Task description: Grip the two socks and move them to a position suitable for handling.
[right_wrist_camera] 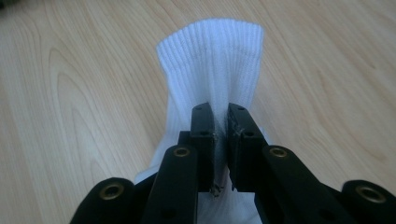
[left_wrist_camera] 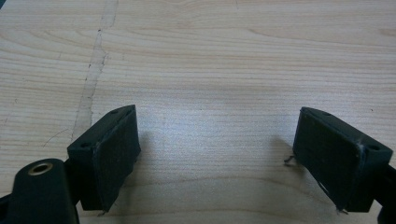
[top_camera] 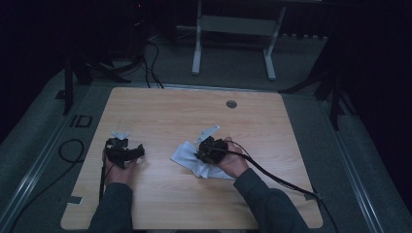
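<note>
Your right gripper point(right_wrist_camera: 219, 140) had its jaws nearly closed, pinching a fold of the white sock point(right_wrist_camera: 212, 65). In the right gripper view the ribbed cuff fanned out past the jaw tips and lay flat on the desk point(right_wrist_camera: 70, 93). In the high view the sock point(top_camera: 187, 156) sat crumpled at mid-desk, just left of your right hand point(top_camera: 232, 160), with the right gripper point(top_camera: 210, 149) on top of it. Your left gripper point(left_wrist_camera: 215, 154) had its jaws wide open with nothing between them, just bare wood below. In the high view the left gripper point(top_camera: 127, 151) sat low over the desk's point(top_camera: 160, 111) left side, well apart from the sock.
</note>
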### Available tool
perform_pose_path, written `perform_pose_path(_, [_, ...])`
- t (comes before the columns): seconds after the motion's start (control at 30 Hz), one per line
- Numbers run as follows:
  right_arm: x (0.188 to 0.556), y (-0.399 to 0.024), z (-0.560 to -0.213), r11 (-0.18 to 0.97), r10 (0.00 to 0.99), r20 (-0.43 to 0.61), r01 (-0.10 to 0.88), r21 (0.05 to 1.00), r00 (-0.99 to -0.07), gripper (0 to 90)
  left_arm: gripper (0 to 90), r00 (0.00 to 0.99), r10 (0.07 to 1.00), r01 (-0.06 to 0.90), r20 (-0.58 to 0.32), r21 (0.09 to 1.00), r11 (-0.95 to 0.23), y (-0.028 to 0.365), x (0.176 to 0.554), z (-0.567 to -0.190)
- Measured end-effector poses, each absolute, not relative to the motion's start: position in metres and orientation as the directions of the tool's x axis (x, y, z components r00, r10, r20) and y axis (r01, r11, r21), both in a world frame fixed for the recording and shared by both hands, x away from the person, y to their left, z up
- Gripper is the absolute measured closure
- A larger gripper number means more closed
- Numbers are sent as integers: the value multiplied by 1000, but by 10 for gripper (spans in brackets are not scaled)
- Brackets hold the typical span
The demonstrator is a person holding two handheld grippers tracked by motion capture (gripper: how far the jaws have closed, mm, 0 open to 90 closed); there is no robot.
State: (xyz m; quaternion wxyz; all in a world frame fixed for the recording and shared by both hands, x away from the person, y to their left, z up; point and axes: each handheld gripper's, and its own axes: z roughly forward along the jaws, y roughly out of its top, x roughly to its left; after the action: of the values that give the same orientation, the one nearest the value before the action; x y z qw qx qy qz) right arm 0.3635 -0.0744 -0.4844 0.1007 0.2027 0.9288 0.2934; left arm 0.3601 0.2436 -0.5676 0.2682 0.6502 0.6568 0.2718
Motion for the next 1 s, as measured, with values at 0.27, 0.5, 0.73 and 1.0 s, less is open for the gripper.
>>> perform_pose_path(0.27, [371, -58, -503, 704, 493, -14, 389, 594, -870, 817, 146, -10, 1000, 708, 1, 706, 6, 244, 360, -568])
perform_pose_path(0.5, [377, -52, -519, 696, 522, 10, 433, 572, -853, 814, 146, -10, 1000, 708, 1, 706, 6, 244, 360, -568])
perform_pose_path(0.73, [377, -52, -519, 683, 518, 40, 442, 582, -854, 662, 147, -11, 1000, 707, 0, 707, 7, 243, 360, -568])
perform_pose_path(1.0, [377, -68, -487, 675, 549, -56, 402, 619, -834, 548, 368, -10, 1000, 685, -2, 729, 8, 240, 353, -567])
